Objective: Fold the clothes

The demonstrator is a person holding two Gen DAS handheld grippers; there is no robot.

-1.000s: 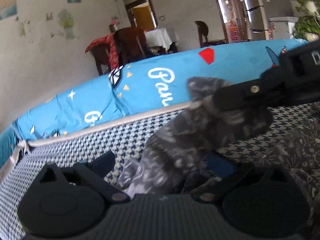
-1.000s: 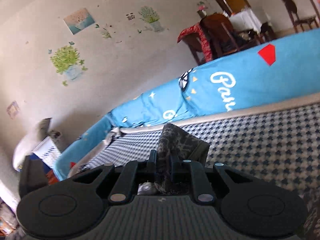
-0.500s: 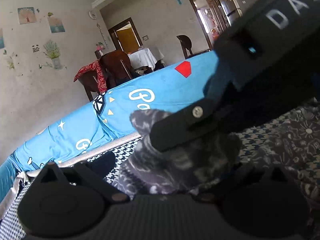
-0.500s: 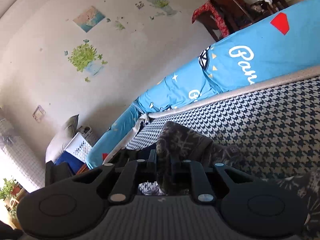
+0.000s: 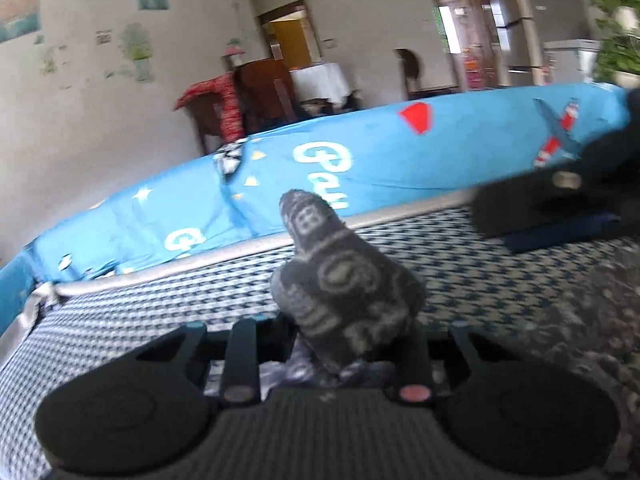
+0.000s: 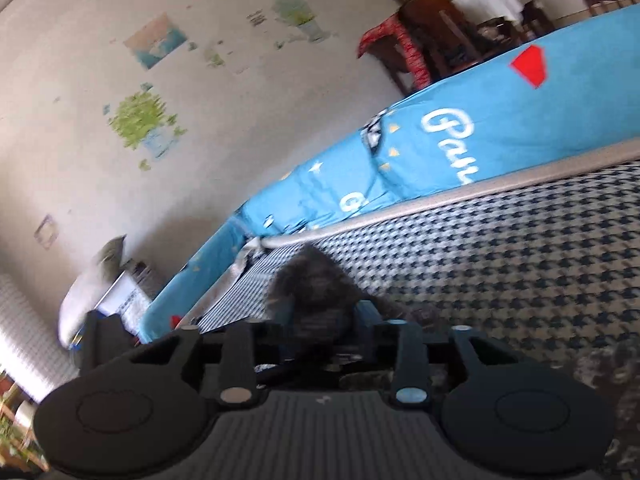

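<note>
Grey garment (image 5: 344,292); two tools (image 5: 326,344) (image 6: 320,332) gripping it

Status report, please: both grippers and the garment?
Left hand-held gripper shut on dark patterned garment. Right hand-held gripper shut on the same garment. Rest trails on checked surface. Nothing in the way.

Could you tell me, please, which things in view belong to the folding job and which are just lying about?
Part of the job:
- dark patterned garment
- left gripper, shut on it
- right gripper, shut on it
- houndstooth surface underneath

Just lying about:
- blue printed cover
- wooden chair with red cloth
- wall pictures
</note>
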